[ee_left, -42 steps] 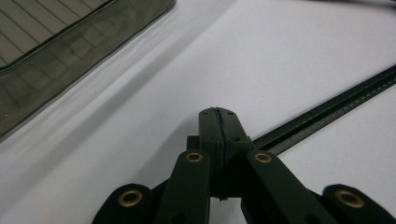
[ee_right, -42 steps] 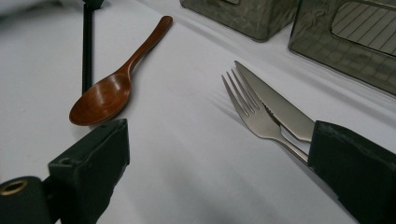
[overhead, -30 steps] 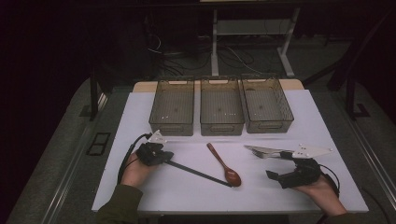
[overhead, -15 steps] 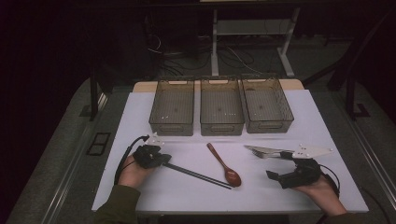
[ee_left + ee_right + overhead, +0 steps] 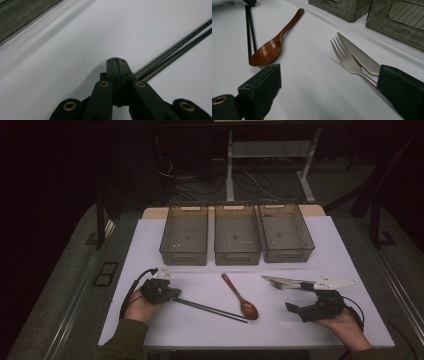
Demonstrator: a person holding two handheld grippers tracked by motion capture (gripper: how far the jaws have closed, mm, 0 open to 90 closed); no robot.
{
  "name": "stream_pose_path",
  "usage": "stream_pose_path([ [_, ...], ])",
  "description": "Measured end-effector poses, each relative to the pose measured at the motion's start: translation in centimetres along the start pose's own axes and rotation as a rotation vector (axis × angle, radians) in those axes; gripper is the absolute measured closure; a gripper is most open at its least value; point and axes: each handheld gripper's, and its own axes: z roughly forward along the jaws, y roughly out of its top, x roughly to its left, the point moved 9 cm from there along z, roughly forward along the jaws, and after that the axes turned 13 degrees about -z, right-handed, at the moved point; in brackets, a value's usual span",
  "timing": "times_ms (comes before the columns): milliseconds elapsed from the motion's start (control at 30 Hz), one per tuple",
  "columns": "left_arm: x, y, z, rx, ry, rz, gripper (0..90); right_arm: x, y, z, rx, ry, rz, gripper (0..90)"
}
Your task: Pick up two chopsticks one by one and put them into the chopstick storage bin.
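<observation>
My left gripper [image 5: 172, 295] rests on the white table at the front left, its jaws shut flat against each other [image 5: 116, 62] with nothing seen between them. A pair of black chopsticks [image 5: 210, 309] lies just beside its tip and runs off to the right [image 5: 175, 50]. A brown wooden spoon [image 5: 241, 296] lies mid-table [image 5: 272, 47]. My right gripper [image 5: 300, 298] sits at the front right, open wide [image 5: 330, 72]. A steel fork [image 5: 347, 60] and knife [image 5: 362, 58] lie side by side, and their handles pass behind its right jaw.
Three clear mesh-walled bins [image 5: 183, 235] [image 5: 237, 234] [image 5: 286, 231] stand in a row at the back of the table, with nothing seen in them. Two of them show beyond the cutlery [image 5: 394, 22]. A white mat [image 5: 200, 330] covers the tabletop.
My left gripper has shifted slightly to the left, toward the near end of the chopsticks. The chopsticks, spoon, fork, knife and right gripper have stayed put.
</observation>
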Motion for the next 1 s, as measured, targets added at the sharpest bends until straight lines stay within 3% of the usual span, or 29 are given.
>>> stream_pose_path([
  [433,-0.5,-0.7,-0.6,0.031,0.029,0.021,89.0,0.0,0.0,-0.1,-0.006,-0.004,-0.006,4.9],
  [633,-0.6,-0.9,-0.9,0.013,0.013,0.03,88.6,0.0,0.1,-0.1,-0.007,-0.003,-0.007,4.9],
  [733,-1.0,-0.3,-1.4,-0.016,0.006,0.05,82.8,0.0,0.1,-0.1,-0.006,-0.002,-0.007,4.9],
  [867,-2.2,0.5,-1.6,-0.056,-0.044,0.067,73.0,0.0,0.1,0.0,-0.005,-0.003,-0.005,4.9],
  [900,-3.3,1.0,-1.4,-0.07,-0.081,0.095,70.5,0.0,0.1,0.0,-0.005,-0.003,-0.006,4.9],
  [967,-3.8,1.2,-1.2,-0.073,-0.098,0.106,66.6,0.0,0.1,0.0,-0.005,-0.002,-0.007,4.9],
  [1000,-5.3,1.8,-0.8,-0.081,-0.148,0.14,64.7,0.0,0.1,0.0,-0.005,-0.001,-0.01,4.9],
])
